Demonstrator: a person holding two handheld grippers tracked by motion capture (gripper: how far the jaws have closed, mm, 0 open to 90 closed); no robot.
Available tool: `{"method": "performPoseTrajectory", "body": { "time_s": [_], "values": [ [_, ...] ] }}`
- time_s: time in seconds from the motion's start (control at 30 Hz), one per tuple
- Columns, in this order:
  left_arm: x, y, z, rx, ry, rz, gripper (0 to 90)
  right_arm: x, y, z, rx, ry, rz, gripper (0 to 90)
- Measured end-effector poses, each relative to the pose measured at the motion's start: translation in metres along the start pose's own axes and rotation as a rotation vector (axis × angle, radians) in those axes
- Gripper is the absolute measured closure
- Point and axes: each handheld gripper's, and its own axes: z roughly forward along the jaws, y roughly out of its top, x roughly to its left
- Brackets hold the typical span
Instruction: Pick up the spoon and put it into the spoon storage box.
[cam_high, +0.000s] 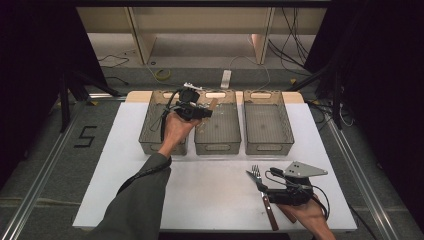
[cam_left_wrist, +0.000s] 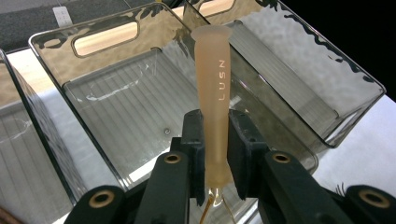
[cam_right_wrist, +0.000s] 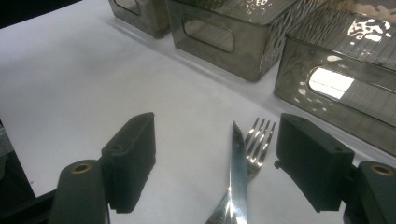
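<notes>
On my left, three smoky clear bins sit side by side at the far edge of the white surface (cam_high: 125, 190). I have the left tool (cam_high: 206, 112) raised over the boundary between the left bin (cam_high: 150, 131) and the middle bin (cam_high: 218, 131). In the left gripper view its jaws are clamped on a pale tan handle (cam_left_wrist: 212, 93) that stands up between them, stamped with the letters LUSN, with the middle bin's ribbed floor behind it. What hangs below the jaws I cannot make out. The right bin (cam_high: 267, 125) stands just beside the middle one.

Further right, near my edge of the surface, a fork (cam_high: 257, 173) and a wooden-handled knife (cam_high: 265, 199) lie crossed and touching. My right tool (cam_high: 272, 176) rests low on the surface just beside them. In the right gripper view its jaws stand wide apart, with the knife blade (cam_right_wrist: 237, 182) and the fork tines (cam_right_wrist: 259, 142) lying between them, unheld.
</notes>
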Motion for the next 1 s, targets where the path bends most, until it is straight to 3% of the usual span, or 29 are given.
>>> {"method": "performPoseTrajectory", "body": {
  "time_s": [0.17, 0.57, 0.7, 1.0],
  "values": [
    [0.000, 0.001, 0.006, -0.013, -0.013, -0.027, 76.9, 0.000, 0.000, 0.000, -0.001, 0.003, 0.000, 29.2],
    [-0.003, -0.001, 0.016, -0.052, -0.009, -0.034, 76.6, 0.000, 0.000, 0.000, -0.001, 0.004, -0.003, 29.2],
    [-0.003, -0.003, 0.019, -0.051, 0.005, -0.028, 76.4, 0.000, 0.000, 0.001, 0.001, 0.004, -0.001, 29.2],
    [0.000, -0.008, 0.027, -0.035, 0.028, -0.057, 74.9, 0.000, 0.000, 0.000, 0.000, 0.006, -0.003, 29.2]
  ]
}}
